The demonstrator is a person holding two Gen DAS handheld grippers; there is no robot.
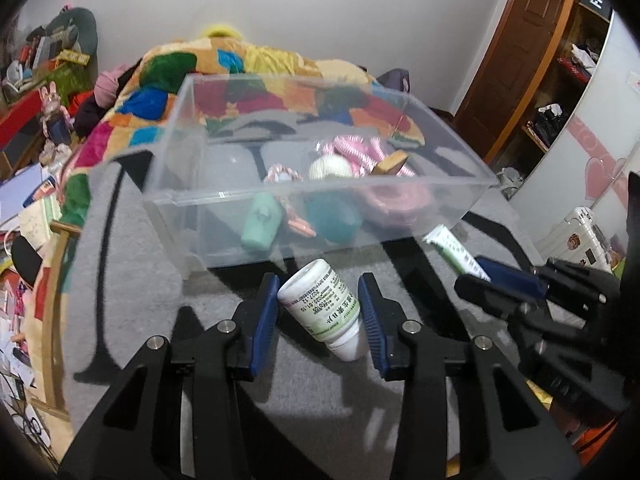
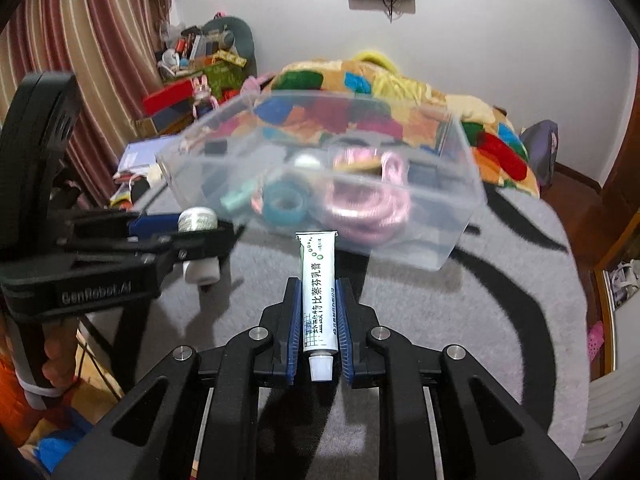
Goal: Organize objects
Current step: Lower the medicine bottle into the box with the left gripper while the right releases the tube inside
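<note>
My left gripper (image 1: 320, 288) is shut on a white medicine bottle (image 1: 322, 306) with a green label, held just in front of a clear plastic box (image 1: 312, 196). My right gripper (image 2: 318, 294) is shut on a white ointment tube (image 2: 318, 292), cap toward the camera, also just before the box (image 2: 400, 248). The box sits on a grey and black surface (image 1: 120, 264) and holds a mint green item (image 1: 260, 222), a teal tape roll (image 1: 332, 216), pink coiled cords (image 2: 360, 208) and a white ball (image 1: 330, 168). Each gripper shows in the other's view: right (image 1: 480, 274), left (image 2: 200, 236).
A colourful patchwork blanket (image 1: 248, 64) lies behind the box. Cluttered papers and shelves (image 1: 28, 200) are to the left, a wooden door (image 1: 516, 52) and a white wardrobe (image 1: 580, 152) to the right. A striped curtain (image 2: 88, 40) hangs at far left.
</note>
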